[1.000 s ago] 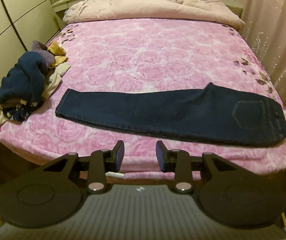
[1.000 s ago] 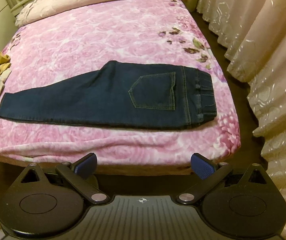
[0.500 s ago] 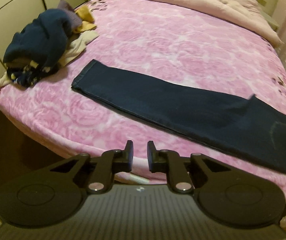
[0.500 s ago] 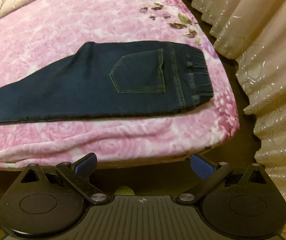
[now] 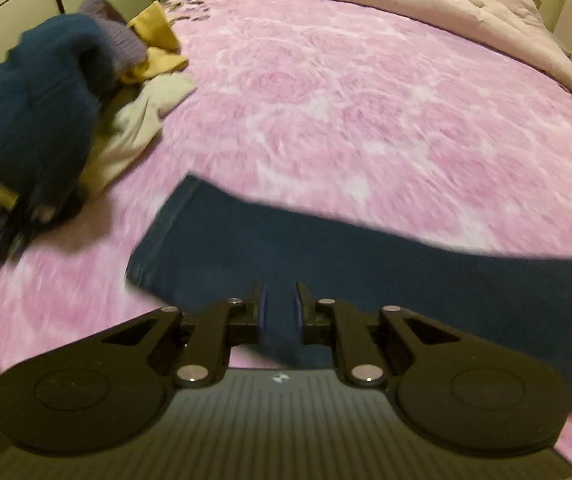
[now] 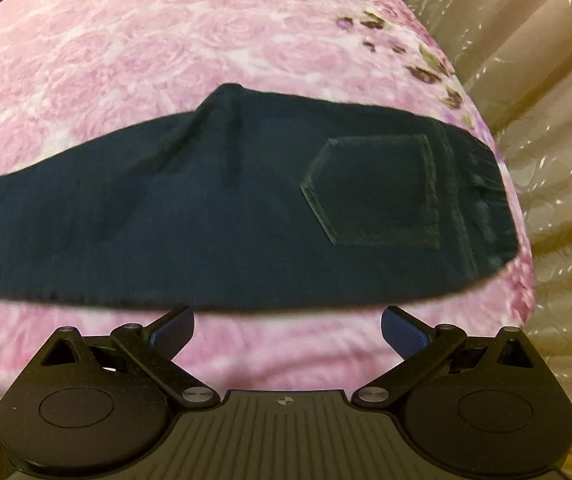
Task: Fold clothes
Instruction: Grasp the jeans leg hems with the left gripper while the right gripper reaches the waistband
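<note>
While the jeans (image 6: 246, 208) lie halved lengthwise across the bed (image 5: 345, 92), the cross folds and the heaped clothes (image 5: 46, 112) remain. The left hand-held gripper (image 5: 280, 308), nearly clenched, has just been closing with nothing pinched; the right hand-held gripper (image 6: 287, 330) gapes, released.

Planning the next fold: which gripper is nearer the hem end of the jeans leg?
Left. The left gripper is over the jeans near the hem. The right gripper hangs open by the waistband end, short of the near edge.
</note>
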